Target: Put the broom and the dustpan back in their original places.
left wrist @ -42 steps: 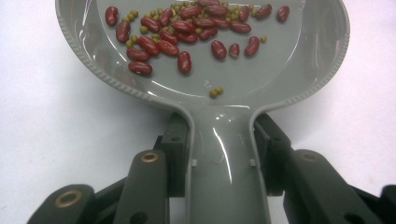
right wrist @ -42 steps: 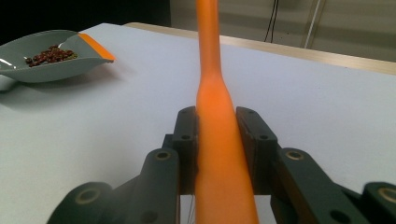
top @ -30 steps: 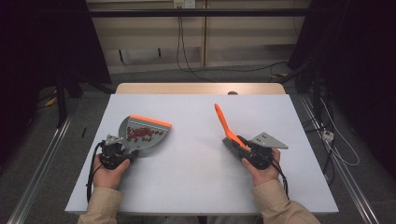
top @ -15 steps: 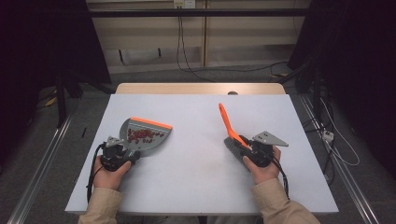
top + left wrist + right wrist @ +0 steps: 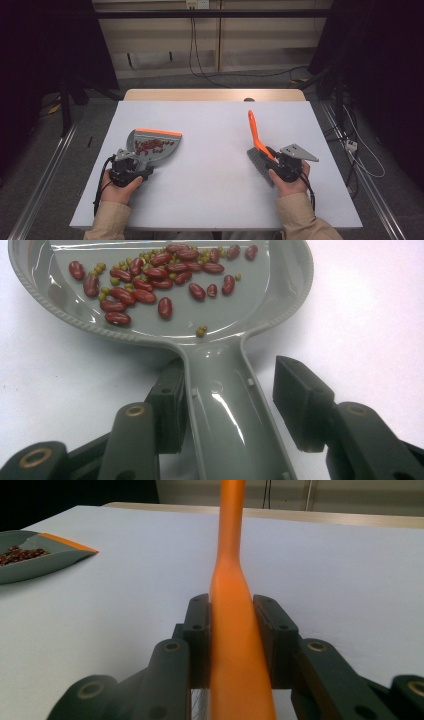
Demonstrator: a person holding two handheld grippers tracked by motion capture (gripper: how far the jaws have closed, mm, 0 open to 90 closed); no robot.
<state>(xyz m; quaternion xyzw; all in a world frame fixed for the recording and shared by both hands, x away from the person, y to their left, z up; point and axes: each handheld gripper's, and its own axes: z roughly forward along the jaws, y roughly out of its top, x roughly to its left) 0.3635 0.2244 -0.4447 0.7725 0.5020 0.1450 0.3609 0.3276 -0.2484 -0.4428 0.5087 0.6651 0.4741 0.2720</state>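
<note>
A: Near edge first. What is the left gripper [image 5: 134, 168] doing?

B: It sits close to the near left corner of the table [image 5: 215, 200]. Its jaws have just been opening; in the left gripper view they are released, with the grey handle of the dustpan [image 5: 200, 340] lying between them. One pad lies against the handle's side, the other stands clear of it.

A: And the pan itself?

B: Flat on the table, left of centre, orange lip pointing toward the far edge. Red beans [image 5: 145, 285] and a few small green ones are scattered in its tray.

A: Right side?

B: The right gripper [image 5: 272, 161] is near the right edge, about as far in as the left one. It is clenched on the orange handle of the brush [image 5: 257, 145]; in the right gripper view both pads press the handle's flanks. The grey bristles rest near the hand, and the handle slants up toward the far edge.

A: Gap between pan and brush?

B: Well apart, bare tabletop between them.
</note>
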